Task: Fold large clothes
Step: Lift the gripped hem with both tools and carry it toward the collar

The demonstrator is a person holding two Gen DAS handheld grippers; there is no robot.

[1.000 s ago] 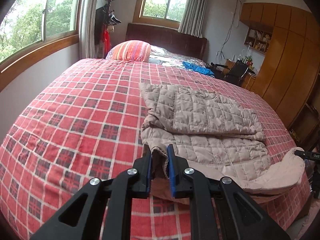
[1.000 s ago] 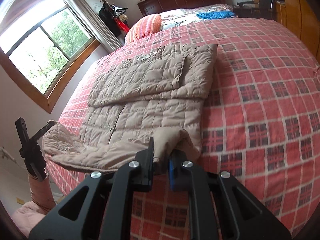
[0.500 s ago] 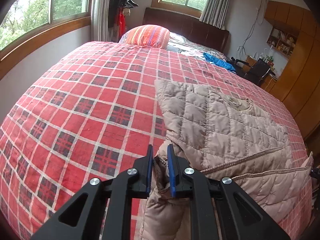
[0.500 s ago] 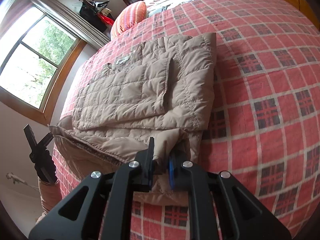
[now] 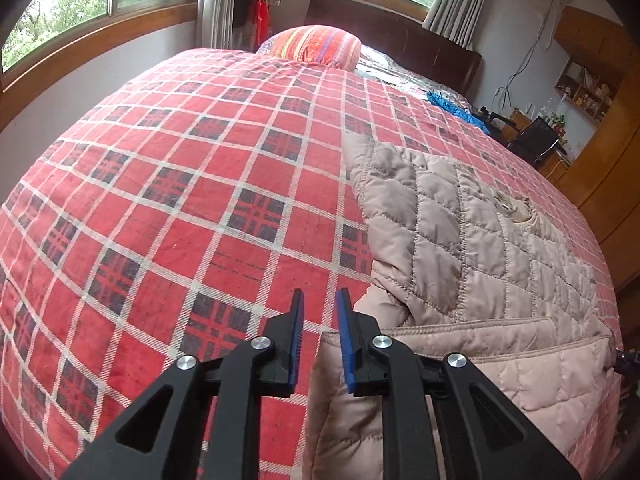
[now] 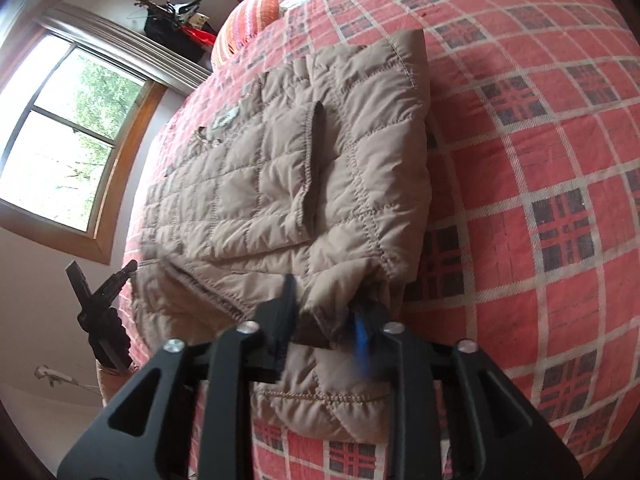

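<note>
On the bed [image 5: 168, 184], the quilted jacket [image 5: 460, 248] is laid folded at 3 o'clock. Left tongs [image 5: 319, 312] are released, empty. Right tongs [image 6: 326, 312] are parted around the jacket hem.

left gripper [image 5: 320, 312] parted, right gripper [image 6: 326, 306] — wider apart

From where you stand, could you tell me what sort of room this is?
Most likely a home bedroom: a bed with a plaid cover, a striped pillow by the dark headboard, and wooden cabinets.
</note>
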